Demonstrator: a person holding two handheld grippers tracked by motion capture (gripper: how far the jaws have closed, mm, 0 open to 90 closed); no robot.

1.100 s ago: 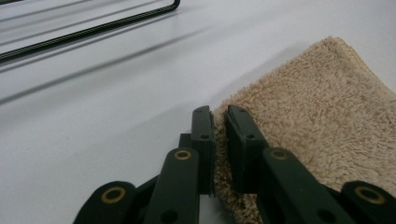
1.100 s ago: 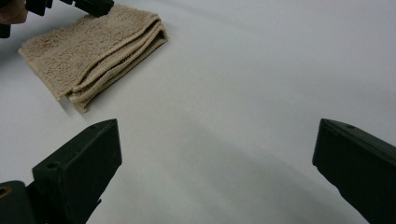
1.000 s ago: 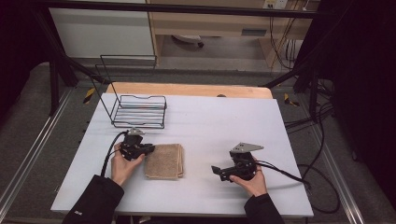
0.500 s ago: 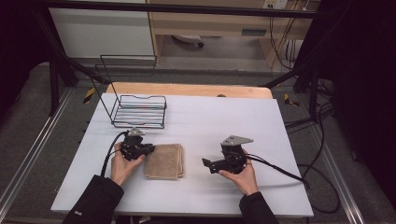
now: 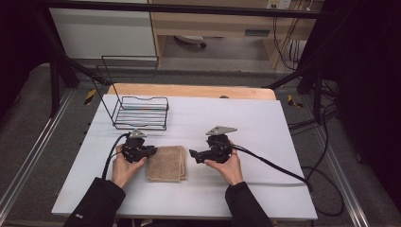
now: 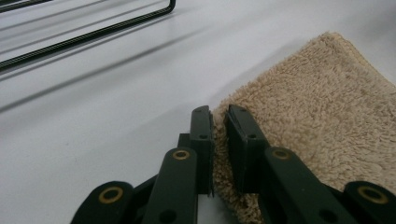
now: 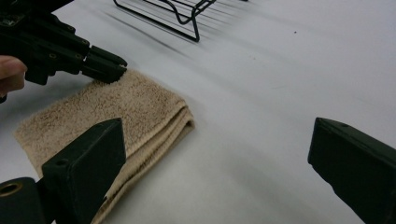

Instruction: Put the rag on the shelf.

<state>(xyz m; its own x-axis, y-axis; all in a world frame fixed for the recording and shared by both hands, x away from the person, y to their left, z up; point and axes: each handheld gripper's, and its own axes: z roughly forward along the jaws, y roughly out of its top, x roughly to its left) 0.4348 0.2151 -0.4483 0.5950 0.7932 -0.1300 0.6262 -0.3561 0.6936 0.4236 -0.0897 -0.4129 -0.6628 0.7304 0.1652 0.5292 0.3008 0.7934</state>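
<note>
A folded tan towel (image 5: 165,163) lies on the white table (image 5: 265,123) in front of the person. My left gripper (image 5: 152,151) is at the towel's far left corner, and in the left gripper view its jaws (image 6: 219,114) are shut on the towel's edge (image 6: 317,116). My right gripper (image 5: 193,155) sits just right of the towel, a small gap away, pointing at it. In the right gripper view it (image 7: 215,130) stands wide open with bare table between the jaws, the towel (image 7: 126,107) lies ahead to the left, and the left gripper (image 7: 107,65) pinches the towel's far corner.
A black wire rack (image 5: 142,112) stands on the table behind the left gripper, close to the far left edge. Cables trail from both grippers, the right one (image 5: 279,168) running across the table to its right edge. A wooden board (image 5: 189,90) borders the far side.
My right gripper has moved left and a little forward, from the table's right part to just beside the towel. The left gripper and the towel have stayed put.
</note>
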